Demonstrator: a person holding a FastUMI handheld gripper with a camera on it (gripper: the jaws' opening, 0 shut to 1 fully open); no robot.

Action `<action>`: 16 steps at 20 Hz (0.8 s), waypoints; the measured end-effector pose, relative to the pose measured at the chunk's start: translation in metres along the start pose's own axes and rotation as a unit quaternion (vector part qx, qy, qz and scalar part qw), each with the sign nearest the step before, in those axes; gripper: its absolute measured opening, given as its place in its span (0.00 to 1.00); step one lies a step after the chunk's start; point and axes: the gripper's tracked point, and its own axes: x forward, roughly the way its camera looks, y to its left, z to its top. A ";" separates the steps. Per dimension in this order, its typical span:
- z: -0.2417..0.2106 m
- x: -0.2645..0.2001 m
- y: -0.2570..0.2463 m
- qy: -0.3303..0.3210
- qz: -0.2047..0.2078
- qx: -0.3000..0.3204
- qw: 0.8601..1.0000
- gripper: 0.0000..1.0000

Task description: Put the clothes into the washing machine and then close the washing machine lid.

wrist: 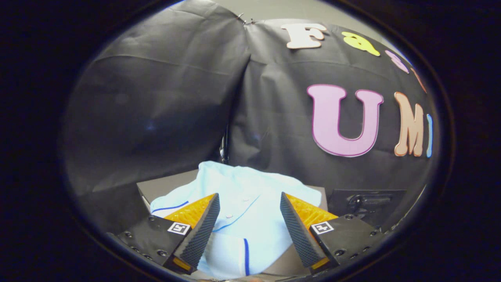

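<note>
While the light-blue shirt [242, 196] lies crumpled on a dark flat surface [164, 186] between and just beyond the fingers, gripper [249, 205] is spread wide, gripping nothing. Judging: clothes not yet grabbed; loading and lid-closing remain. Washer not identifiable.

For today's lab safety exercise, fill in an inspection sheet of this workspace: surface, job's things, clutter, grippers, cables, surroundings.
Surface: dark flat top, partly covered by the garment.
Job's things: light blue shirt with dark blue trim, crumpled, lying between and beyond the jaws.
Clutter: nothing seen.
Grippers: gripper open, jaws spread either side of the shirt, not pressing on it.
Cables: nothing seen.
Surroundings: black cloth wall behind; dark panel to the right of the shirt, purpose cannot be told.
</note>
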 end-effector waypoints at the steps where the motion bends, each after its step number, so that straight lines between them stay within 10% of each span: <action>1: -0.007 0.005 -0.002 0.014 -0.003 0.001 1.000 0.97; 8: -0.037 0.021 0.000 0.051 0.008 0.050 0.997 0.97; 16: -0.035 0.005 0.001 0.060 -0.006 0.067 0.996 0.29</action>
